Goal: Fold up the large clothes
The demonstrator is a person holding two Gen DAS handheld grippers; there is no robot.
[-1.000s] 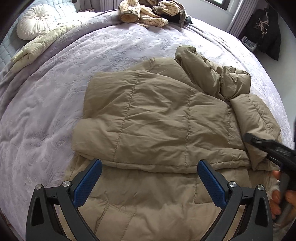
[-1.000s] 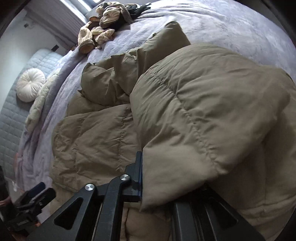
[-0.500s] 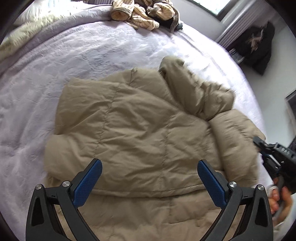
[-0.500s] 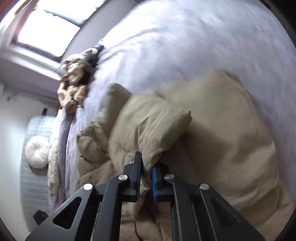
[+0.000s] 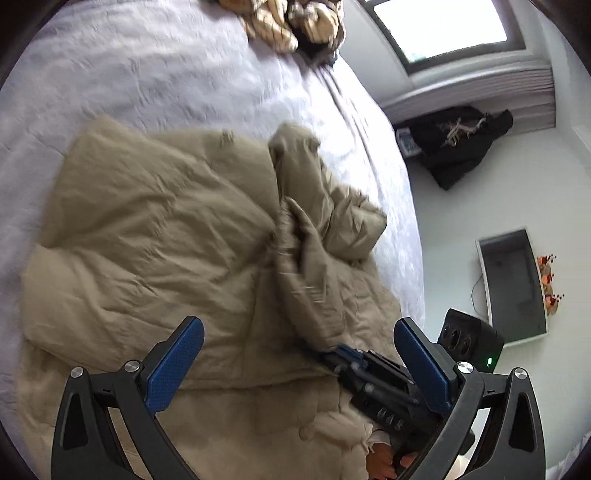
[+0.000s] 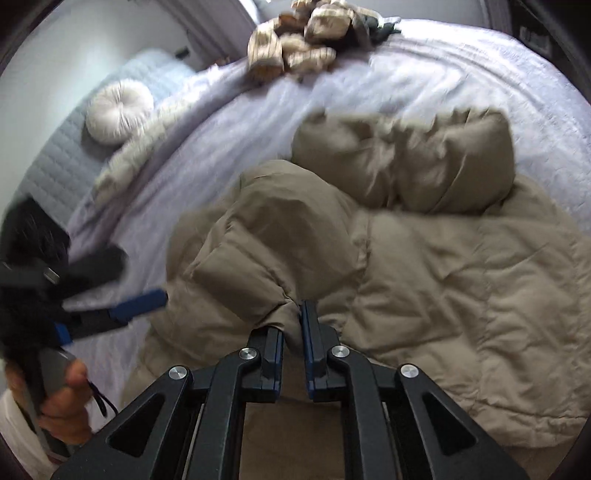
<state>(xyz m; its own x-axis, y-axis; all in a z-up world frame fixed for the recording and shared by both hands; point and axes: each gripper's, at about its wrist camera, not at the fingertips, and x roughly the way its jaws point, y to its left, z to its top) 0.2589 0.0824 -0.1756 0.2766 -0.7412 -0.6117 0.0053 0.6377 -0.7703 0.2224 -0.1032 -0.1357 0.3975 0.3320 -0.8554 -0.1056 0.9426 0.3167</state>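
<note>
A khaki puffer jacket (image 5: 147, 240) (image 6: 461, 295) lies spread on the lavender bed (image 5: 147, 74), hood (image 6: 406, 162) toward the far side. My right gripper (image 6: 293, 317) (image 5: 332, 354) has the cuff of a sleeve (image 6: 266, 251) (image 5: 299, 258) pinched between its pads; the jaws are opening slightly with the fabric still filling the gap. The sleeve is drawn across the jacket body. My left gripper (image 5: 298, 326) (image 6: 142, 275) hovers open over the jacket's near hem, nothing between its blue pads.
A heap of striped clothes (image 5: 291, 18) (image 6: 295, 40) sits at the bed's far edge, a round white cushion (image 6: 118, 107) at the head. Beyond the bed's right edge are a dark garment (image 5: 461, 147), a black speaker (image 5: 469, 343) and a white box (image 5: 513, 288).
My right gripper has pinched the sleeve cuff and carried it from the jacket's right side over its body. The left gripper has swung toward the right, still open.
</note>
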